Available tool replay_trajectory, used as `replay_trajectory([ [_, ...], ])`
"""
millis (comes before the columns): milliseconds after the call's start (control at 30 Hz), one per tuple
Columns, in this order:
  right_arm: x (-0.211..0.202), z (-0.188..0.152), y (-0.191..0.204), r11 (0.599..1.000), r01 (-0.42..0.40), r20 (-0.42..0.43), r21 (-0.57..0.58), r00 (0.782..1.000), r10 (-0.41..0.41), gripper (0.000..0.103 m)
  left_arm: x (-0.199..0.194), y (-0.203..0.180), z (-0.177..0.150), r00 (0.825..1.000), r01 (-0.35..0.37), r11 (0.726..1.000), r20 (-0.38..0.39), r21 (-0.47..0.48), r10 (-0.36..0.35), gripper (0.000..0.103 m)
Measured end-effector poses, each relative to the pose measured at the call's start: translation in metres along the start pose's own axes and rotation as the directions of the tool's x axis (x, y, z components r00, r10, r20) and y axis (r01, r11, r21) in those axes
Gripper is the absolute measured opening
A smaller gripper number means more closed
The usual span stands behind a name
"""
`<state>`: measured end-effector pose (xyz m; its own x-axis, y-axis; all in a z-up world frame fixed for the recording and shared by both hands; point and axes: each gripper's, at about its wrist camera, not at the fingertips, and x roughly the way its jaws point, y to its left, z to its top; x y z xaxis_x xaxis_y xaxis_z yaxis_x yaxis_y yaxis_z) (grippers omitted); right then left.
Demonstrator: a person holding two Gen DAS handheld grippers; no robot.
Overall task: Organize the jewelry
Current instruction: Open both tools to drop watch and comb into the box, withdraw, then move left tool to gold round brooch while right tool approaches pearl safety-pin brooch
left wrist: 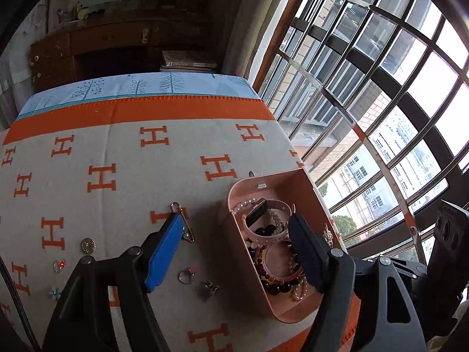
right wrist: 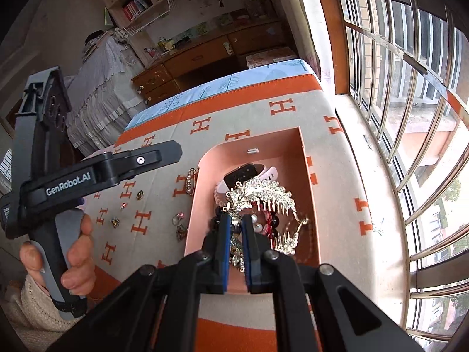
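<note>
While its blue-padded fingers (right wrist: 225, 243) are pressed close together, the right claw (right wrist: 236, 242) is seen clenched on a rhinestone hair comb (right wrist: 261, 195), gripped at its near end and held over the pink jewelry box (right wrist: 304, 158). Under the comb, inside the box, a smartwatch (right wrist: 241, 173) with a pale strap, pearls and dark beaded bracelets are piled.

The left claw (left wrist: 234, 252) is spread wide and released, nothing being held between its fingers. Its blue-padded finger (left wrist: 164, 253) is placed above the blanket beside a gold safety-pin brooch (left wrist: 183, 220), while its dark finger (left wrist: 307, 252) is set over the right side of the box (left wrist: 296, 308).

Loose pieces are scattered on the blanket left of the box — a ring (left wrist: 186, 275), a small silver clip (left wrist: 211, 287), a round gold brooch (left wrist: 88, 245), a red-stoned ring (left wrist: 59, 265) and a pale blue flower piece (left wrist: 54, 293).

The box is set on a grey blanket (left wrist: 123, 152) with orange H letters, spread over a bed — close to a barred window (left wrist: 381, 102). In the right wrist view the left tool's handle is held by a hand (right wrist: 74, 259).
</note>
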<state>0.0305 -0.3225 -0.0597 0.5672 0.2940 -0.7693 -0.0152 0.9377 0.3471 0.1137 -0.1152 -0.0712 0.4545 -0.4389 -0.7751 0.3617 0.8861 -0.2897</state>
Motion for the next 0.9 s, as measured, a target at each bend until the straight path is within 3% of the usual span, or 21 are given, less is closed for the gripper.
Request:
replay_trajectory([
  [133,0.023,-0.008,0.009,0.995,0.084,-0.072,-0.062,0.993,-0.088,0.008,-0.023,0.031,-0.018,0.995,-0.099,0.995,0.021,-0.025,0.099,0.073],
  [233,0.036,-0.014,0.016,0.995,0.058,-0.127,-0.076,0.99,-0.068,0.009,-0.046,0.058,-0.03,0.986,-0.16,0.984,0.044,-0.076,0.163,0.079],
  [367,0.035,-0.016,0.023,0.997,0.03,-0.129,-0.065,0.991,-0.038,0.011,-0.082,0.094,-0.045,0.968,-0.222,0.963,0.088,-0.154,0.237,0.083],
  [500,0.022,-0.017,0.033,0.998,0.009,-0.093,-0.061,0.996,-0.014,0.026,-0.115,0.125,-0.056,0.944,-0.278,0.938,0.119,-0.209,0.306,0.084],
  [700,-0.001,-0.019,0.052,0.997,-0.019,-0.042,-0.075,0.999,0.016,0.026,-0.149,0.146,-0.068,0.922,-0.308,0.917,0.157,-0.254,0.353,0.084],
  [900,-0.011,-0.022,0.076,0.993,-0.014,-0.022,-0.118,1.0,0.011,0.026,-0.158,0.149,-0.075,0.922,-0.304,0.923,0.172,-0.237,0.348,0.085],
])
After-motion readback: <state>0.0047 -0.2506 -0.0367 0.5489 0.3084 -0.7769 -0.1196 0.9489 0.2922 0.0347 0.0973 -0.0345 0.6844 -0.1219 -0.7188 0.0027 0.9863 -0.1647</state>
